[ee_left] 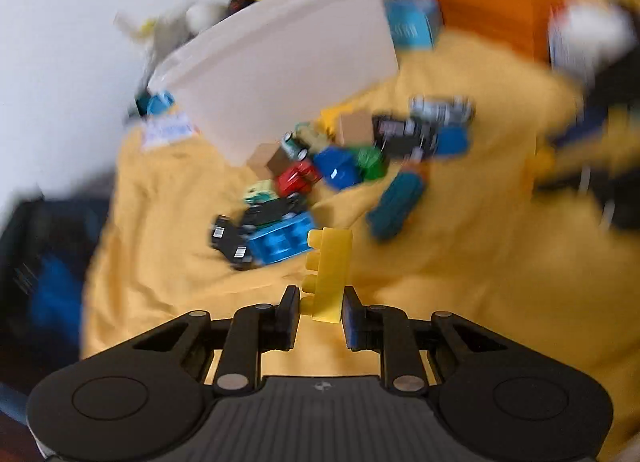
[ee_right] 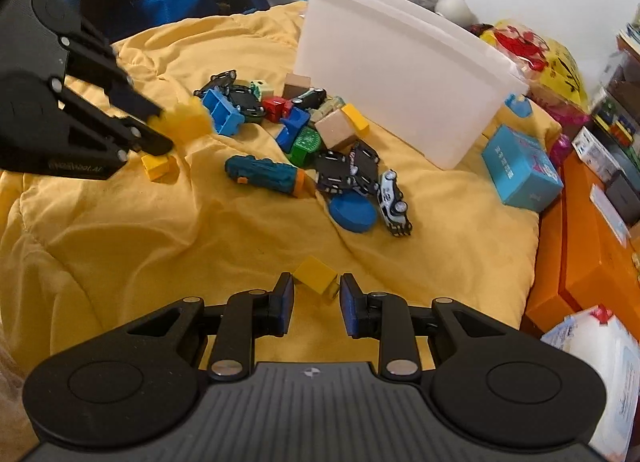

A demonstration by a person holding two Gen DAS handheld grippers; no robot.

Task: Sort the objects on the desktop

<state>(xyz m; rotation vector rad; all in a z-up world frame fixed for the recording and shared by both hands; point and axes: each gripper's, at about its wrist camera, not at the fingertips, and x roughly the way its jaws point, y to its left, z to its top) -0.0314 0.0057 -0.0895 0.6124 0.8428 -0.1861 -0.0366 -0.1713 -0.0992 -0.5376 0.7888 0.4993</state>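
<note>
Yellow brick (ee_left: pixel 326 274) clamped in left hand-held gripper (ee_left: pixel 321 312), lifted off blanket (ee_right: pixel 160 229). Right hand-held gripper (ee_right: pixel 316 300) open w/ yellow cube (ee_right: pixel 315 274) between fingers. Toy pile (ee_right: pixel 304 133) beside bin (ee_right: pixel 400 73) — most sorting left, prob.

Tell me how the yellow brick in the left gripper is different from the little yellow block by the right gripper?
The yellow brick is long, with round studs down one side; the yellow block is short and plain, with no studs showing. The brick is pinched between the left gripper's fingers and held up above the blanket; the block lies on the blanket just ahead of the right gripper's open fingers, ungrasped. Both are yellow toy pieces.
</note>
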